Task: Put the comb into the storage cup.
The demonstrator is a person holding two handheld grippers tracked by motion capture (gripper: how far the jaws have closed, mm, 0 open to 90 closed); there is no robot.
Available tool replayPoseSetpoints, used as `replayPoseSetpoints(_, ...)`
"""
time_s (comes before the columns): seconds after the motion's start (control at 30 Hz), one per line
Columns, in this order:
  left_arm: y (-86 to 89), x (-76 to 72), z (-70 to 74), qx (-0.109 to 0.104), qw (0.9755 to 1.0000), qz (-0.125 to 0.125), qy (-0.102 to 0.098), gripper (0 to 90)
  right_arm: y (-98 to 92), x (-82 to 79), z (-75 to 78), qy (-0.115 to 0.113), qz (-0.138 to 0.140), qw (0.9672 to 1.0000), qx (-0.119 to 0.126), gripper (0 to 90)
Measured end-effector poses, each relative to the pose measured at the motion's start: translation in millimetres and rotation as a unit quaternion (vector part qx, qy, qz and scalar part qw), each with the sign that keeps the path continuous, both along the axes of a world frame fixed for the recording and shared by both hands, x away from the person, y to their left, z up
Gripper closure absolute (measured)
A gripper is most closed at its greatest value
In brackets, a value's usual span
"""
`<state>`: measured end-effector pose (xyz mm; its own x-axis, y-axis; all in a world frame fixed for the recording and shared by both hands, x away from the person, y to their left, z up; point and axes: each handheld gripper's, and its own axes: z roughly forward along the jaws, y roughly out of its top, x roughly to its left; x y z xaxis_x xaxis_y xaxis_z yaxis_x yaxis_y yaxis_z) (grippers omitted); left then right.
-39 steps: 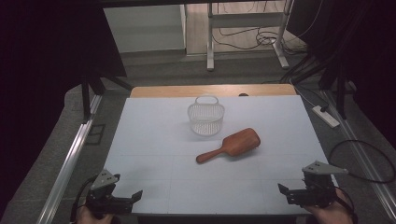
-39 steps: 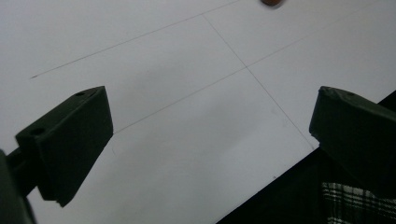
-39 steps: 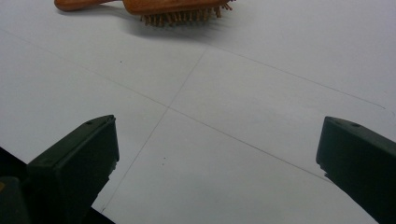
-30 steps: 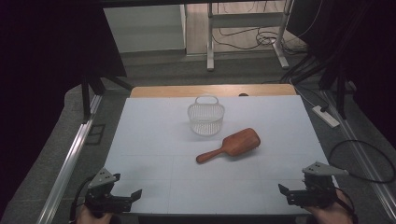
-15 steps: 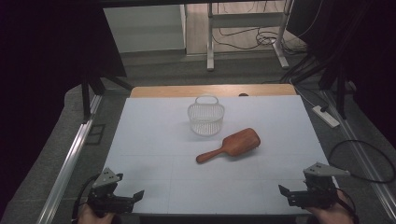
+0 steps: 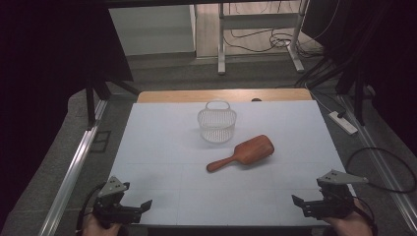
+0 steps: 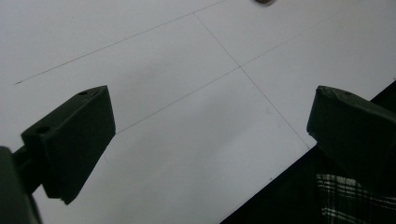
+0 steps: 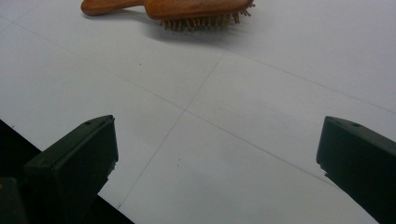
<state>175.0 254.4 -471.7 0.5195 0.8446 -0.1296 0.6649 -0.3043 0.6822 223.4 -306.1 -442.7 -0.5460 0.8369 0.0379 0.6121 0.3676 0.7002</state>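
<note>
A white mesh basket (image 6: pixel 217 125) with a handle stands upright at the back middle of the white table (image 6: pixel 162 147). Just in front of it, to the right, a wooden hairbrush (image 6: pixel 243 152) lies bristles down with its handle toward the near left; in the right gripper view the hairbrush (image 8: pixel 187 7) lies far ahead. My left gripper (image 6: pixel 142 205) sits at the near left corner and my right gripper (image 6: pixel 301 204) at the near right corner. The left gripper (image 7: pixel 210 98) and the right gripper (image 8: pixel 217 126) are both open, jaws wide apart with nothing between them.
A strip of bare wood (image 6: pixel 221 95) runs along the table's far edge. A metal rail (image 6: pixel 74 167) lies on the floor at the left, and a power strip (image 6: pixel 344 123) with cables at the right. Plaid cloth (image 7: pixel 355 205) shows below the near edge.
The left gripper has shifted slightly at the near edge. The right gripper, basket and hairbrush have stayed where they were.
</note>
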Motion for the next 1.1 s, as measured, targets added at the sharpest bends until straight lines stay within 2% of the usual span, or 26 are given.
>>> replayPoseSetpoints(0.3, -1.0, -0.4, 0.0, 0.005, 1.0000, 0.001, -0.001, 2.0, 5.1, 6.6, -0.3, 0.001, 0.019, 0.9997, -0.012, 0.0)
replayPoseSetpoints(0.4, -1.1, -0.5, 0.1, 0.007, 1.0000, 0.000, -0.001, 2.0, 6.2, 9.0, 1.9, 0.001, 0.025, 0.9997, -0.003, 0.0)
replayPoseSetpoints(0.47, -1.2, -0.5, 0.0, 0.007, 1.0000, 0.001, -0.002, 2.1, 6.9, 11.4, 3.4, 0.013, 0.026, 0.9996, 0.006, 0.0)
replayPoseSetpoints(0.57, -1.0, -0.4, -0.1, 0.005, 1.0000, 0.001, -0.002, 2.1, 9.5, 14.3, 5.3, 0.019, 0.032, 0.9993, 0.004, 0.0)
replayPoseSetpoints(0.8, 0.2, -0.2, 0.0, 0.001, 1.0000, 0.000, -0.001, 2.1, 20.0, 23.8, 9.6, 0.008, 0.050, 0.9987, -0.003, 0.0)
replayPoseSetpoints(1.1, -0.5, 0.4, -0.2, 0.002, 1.0000, -0.002, 0.000, 2.3, 27.4, 35.1, 10.2, 0.006, 0.053, 0.9986, -0.003, 0.0)
